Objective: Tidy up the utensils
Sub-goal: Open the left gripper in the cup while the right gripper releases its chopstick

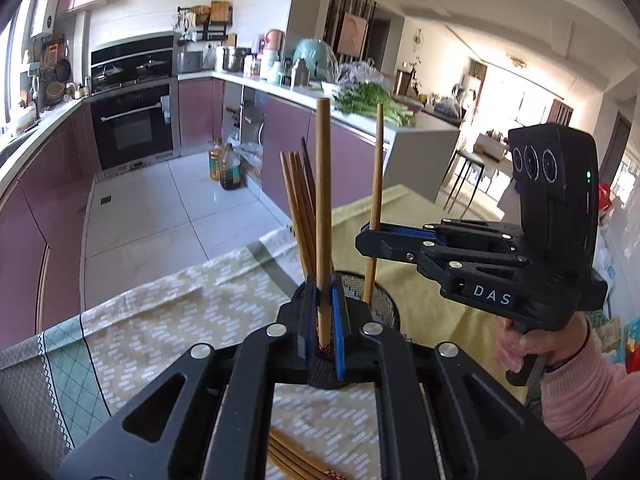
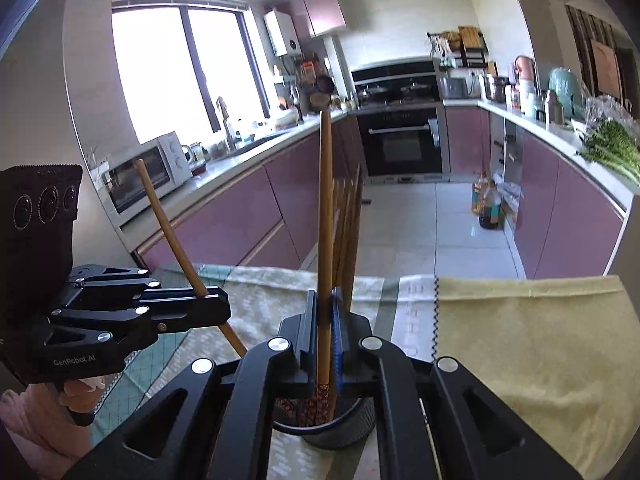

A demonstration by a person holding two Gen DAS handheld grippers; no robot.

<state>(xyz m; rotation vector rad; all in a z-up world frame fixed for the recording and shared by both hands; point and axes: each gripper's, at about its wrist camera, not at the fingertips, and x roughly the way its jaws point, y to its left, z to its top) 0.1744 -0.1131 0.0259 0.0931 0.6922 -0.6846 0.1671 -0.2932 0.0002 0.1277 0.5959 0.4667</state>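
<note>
Over the cloth-covered table (image 1: 168, 320), both grippers are clamped on chopsticks. The left gripper (image 1: 325, 320) pinches one wooden chopstick (image 1: 323, 208) between its pads, holding it nearly upright with its lower end dipping toward the black mesh holder (image 1: 380, 300). The right gripper (image 1: 374, 236), gripped by a hand (image 1: 520, 344) in a pink sleeve, is closed on a second chopstick (image 1: 376, 168) whose tip reaches into the holder. A bundle of chopsticks (image 1: 298, 200) already stands in it, and more chopsticks lie on the cloth (image 1: 296, 460) nearby.
</note>
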